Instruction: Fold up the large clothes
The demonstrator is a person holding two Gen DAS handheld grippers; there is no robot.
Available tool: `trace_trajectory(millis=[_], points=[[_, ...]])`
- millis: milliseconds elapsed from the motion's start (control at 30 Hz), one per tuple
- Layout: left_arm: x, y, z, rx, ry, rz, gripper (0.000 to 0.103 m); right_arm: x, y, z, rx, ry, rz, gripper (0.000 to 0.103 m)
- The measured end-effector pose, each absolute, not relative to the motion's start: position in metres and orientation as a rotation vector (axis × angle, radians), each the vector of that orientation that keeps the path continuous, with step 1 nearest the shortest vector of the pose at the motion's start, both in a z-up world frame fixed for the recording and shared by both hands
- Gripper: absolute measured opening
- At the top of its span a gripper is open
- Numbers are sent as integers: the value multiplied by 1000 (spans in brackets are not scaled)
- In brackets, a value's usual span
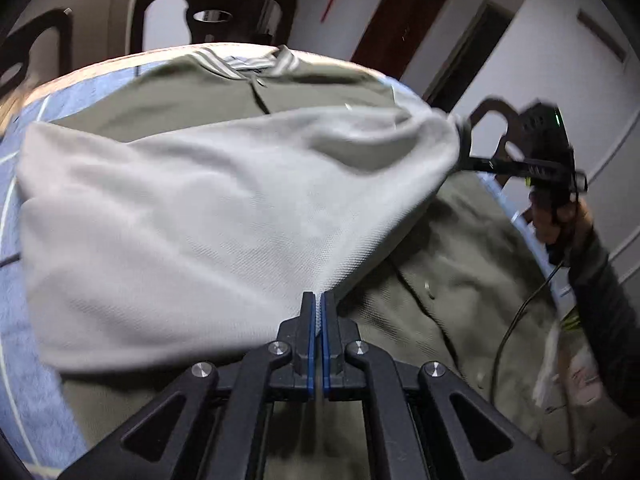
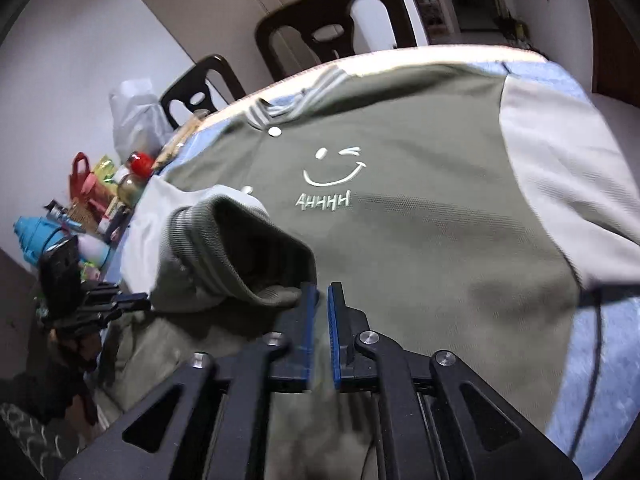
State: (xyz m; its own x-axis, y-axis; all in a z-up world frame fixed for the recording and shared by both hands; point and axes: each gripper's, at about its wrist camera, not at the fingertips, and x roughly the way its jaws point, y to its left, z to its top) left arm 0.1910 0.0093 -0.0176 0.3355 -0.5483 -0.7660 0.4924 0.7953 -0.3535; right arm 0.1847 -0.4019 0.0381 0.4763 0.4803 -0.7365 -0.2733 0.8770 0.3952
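Note:
An olive green jacket (image 2: pixel 420 240) with pale grey sleeves and a smiley print lies spread on the table. In the left wrist view my left gripper (image 1: pixel 319 312) is shut on the pale grey sleeve (image 1: pixel 200 208), which is lifted and stretched across the jacket (image 1: pixel 460 280). My right gripper (image 1: pixel 466 160) is at the sleeve's far end. In the right wrist view the right gripper (image 2: pixel 322 308) stands slightly open with nothing between its pads. The ribbed cuff (image 2: pixel 224 240) droops just left of its left finger. The left gripper (image 2: pixel 136 302) shows at the left, pinching fabric.
A blue tablecloth (image 2: pixel 600 360) covers the table under the jacket. Dark chairs (image 2: pixel 336 28) (image 1: pixel 212 12) stand at the far side. Bottles and bags (image 2: pixel 100 192) crowd the table's left end. A person's hand (image 1: pixel 560 220) and a black cable (image 1: pixel 516 320) are at the right.

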Motion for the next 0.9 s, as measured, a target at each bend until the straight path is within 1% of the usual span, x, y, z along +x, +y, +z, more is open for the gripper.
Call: trace_trajectory(millis=[33,67,200,233,267,333,400,433,500,533,567,600,667,700,767,833,900], points=[[193,16,-11,-76,1006,-665,3,184,-403,46,263,938,454,49],[193,24,-1,-92,980,-639,3,186,-404,50,294,909,447,61],[197,56,32,-160,866,-523,4,185,-389,61,434,816,509,63],[202,67,37,-161,846,-479,6,189,-381,57,436,833,511,66],[207,76,37,-157,834,-436,9,191,-374,53,426,855,505,66],[222,90,28,-141,850,-352,13,208,-359,27,346,974,431,65],[241,100,4,-146,934,-282,13,215,-353,4,318,1077,368,41],[247,104,-9,-155,973,-270,13,215,-354,-7,347,1115,368,32],[245,109,-24,-163,993,-257,13,209,-358,-10,349,1102,364,32],[240,112,-24,-168,980,-261,13,208,-360,-10,335,1119,329,37],[238,113,-23,-170,971,-264,13,206,-362,-10,334,1124,316,44],[237,113,-21,-171,971,-264,14,204,-363,-5,328,1107,300,47],[236,114,-13,-169,954,-269,16,199,-364,9,321,1048,293,48],[236,114,-6,-164,932,-271,16,195,-365,22,340,989,301,48],[235,115,4,-173,895,-281,19,189,-367,39,387,916,313,54],[232,115,16,-168,861,-281,21,187,-361,51,383,863,307,54],[234,113,20,-149,842,-267,21,185,-354,56,340,850,302,54]])
